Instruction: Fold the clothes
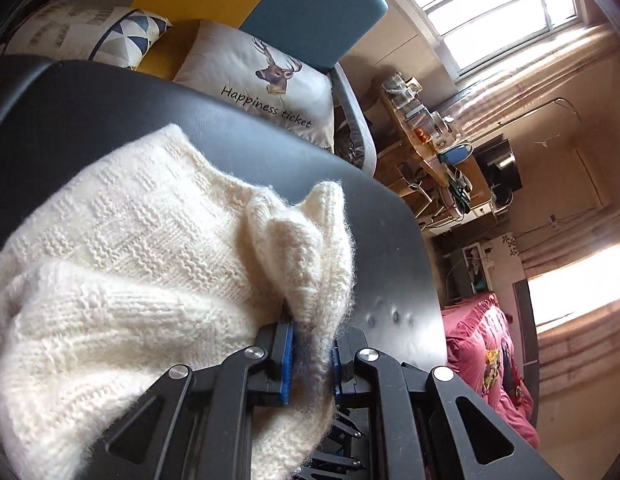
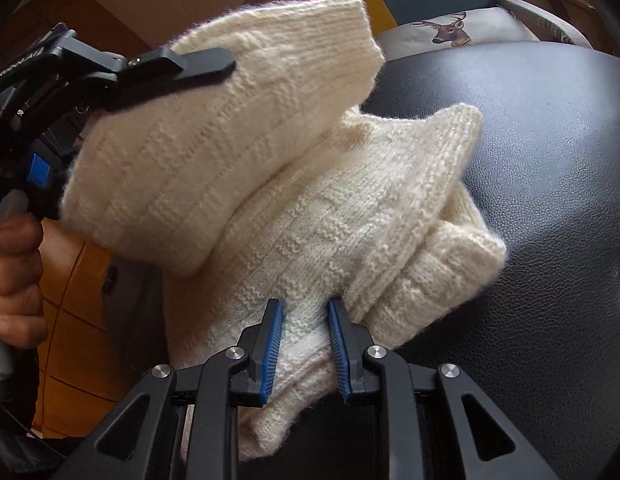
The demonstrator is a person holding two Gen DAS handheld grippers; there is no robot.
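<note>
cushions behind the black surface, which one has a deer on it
The white cushion against the blue backrest: it shows a deer head above "Happiness ticket". The other cushion, further left, has blue triangles instead.

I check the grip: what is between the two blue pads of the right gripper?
A fold of the cream knitted sweater fills the gap of the right gripper, shown in the right wrist view.

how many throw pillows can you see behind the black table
2. A white deer-print pillow reading "Happiness ticket" sits just behind the black table. A second pillow with blue triangles lies to its left. Others may be hidden outside the view.
</note>
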